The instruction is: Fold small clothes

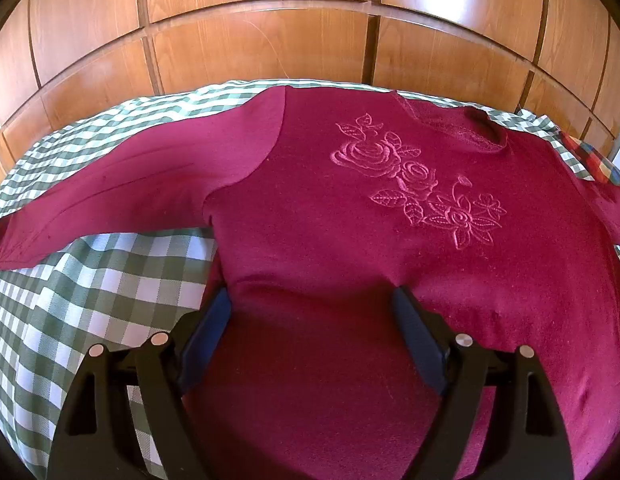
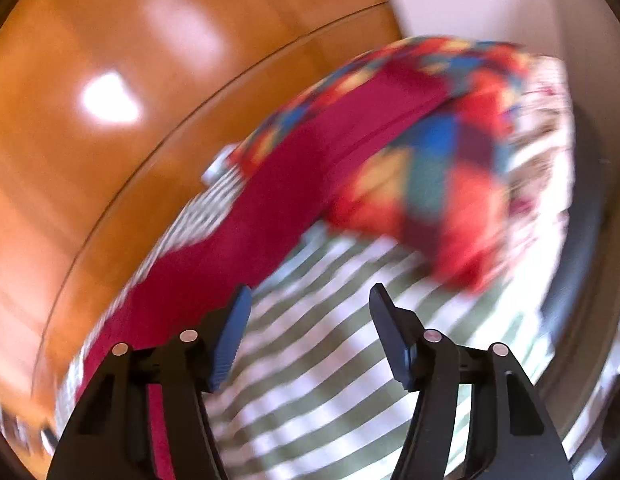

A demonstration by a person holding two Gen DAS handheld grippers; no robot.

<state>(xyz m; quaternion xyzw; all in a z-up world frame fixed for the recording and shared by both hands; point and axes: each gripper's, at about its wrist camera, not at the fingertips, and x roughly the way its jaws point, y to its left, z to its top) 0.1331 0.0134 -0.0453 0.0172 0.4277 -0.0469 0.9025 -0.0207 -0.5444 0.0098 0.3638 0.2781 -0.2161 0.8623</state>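
The left gripper (image 1: 312,300) is being held apart astride the sweater's (image 1: 390,240) hem; two layers may be missed. The right gripper (image 2: 310,300), apart and empty, is blurring; the sleeve (image 2: 278,200) ahead-left may be overshot.

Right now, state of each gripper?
Left gripper: open, fingers straddling the hem of the maroon sweater, not clamped.
Right gripper: open, empty, over the checked cloth.
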